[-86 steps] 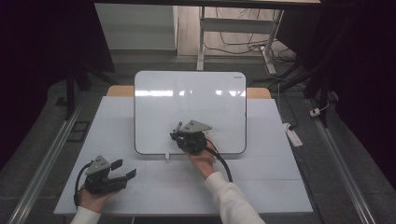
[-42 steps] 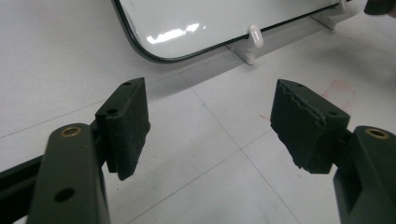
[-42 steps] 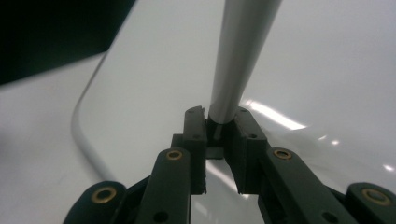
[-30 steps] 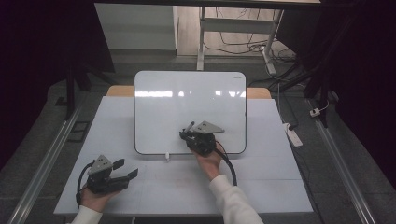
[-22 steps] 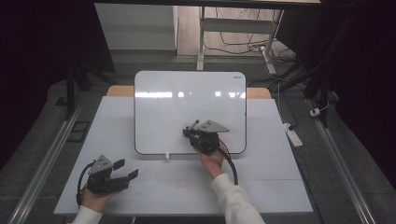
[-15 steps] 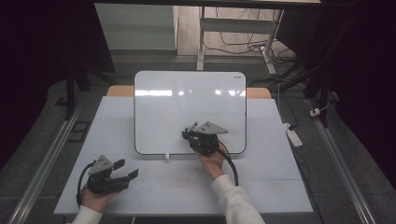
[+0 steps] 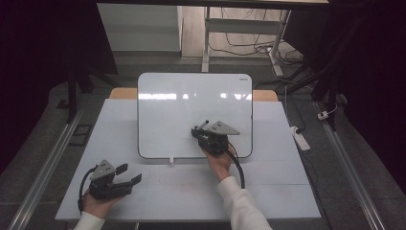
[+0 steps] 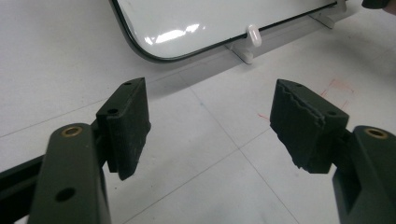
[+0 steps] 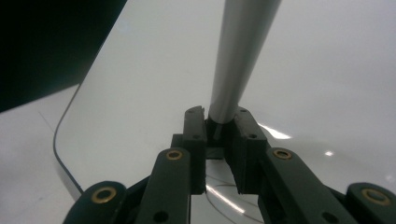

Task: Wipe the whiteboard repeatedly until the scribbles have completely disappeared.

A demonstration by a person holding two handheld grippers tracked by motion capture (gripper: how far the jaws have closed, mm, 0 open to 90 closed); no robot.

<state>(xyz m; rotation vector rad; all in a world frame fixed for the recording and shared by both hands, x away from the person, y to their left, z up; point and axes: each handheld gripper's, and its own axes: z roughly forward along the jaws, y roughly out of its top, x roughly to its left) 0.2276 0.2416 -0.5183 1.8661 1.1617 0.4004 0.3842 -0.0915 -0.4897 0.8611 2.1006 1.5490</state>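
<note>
Right now one whiteboard [image 7: 191, 112] is standing on the white table [image 7: 287, 191], tilted back, its long axis running side to side and its face turned toward the person; its bottom edge is sitting in small white feet, one of them [image 8: 252, 35] showing near the middle of that edge. One pen-like rod [image 9: 238, 56] is being pinched by the right gripper [image 7: 207, 136], whose jaws are closed almost together on the rod's lower end; in the right gripper view it is a pale grey shaft rising up and away from the jaws across the board's face, and from above its dark tip [image 7: 205, 123] is pointing up and slightly left over the lower right part of the board. What kind of pen it is I cannot tell. The right hand [image 7: 218, 160] is reaching forward from a white sleeve [image 7: 242, 206], with the gripper held right at the board surface and its cable [image 7: 238, 165] looping back beside the wrist. Two grippers are being held in all. The left gripper [image 7: 130, 173] is resting low near the table's front left corner, well apart from the board, in the left hand [image 7: 98, 203], its jaws spread wide with nothing between them and pointing rightward toward the board's lower left corner [image 8: 135, 44].
</note>
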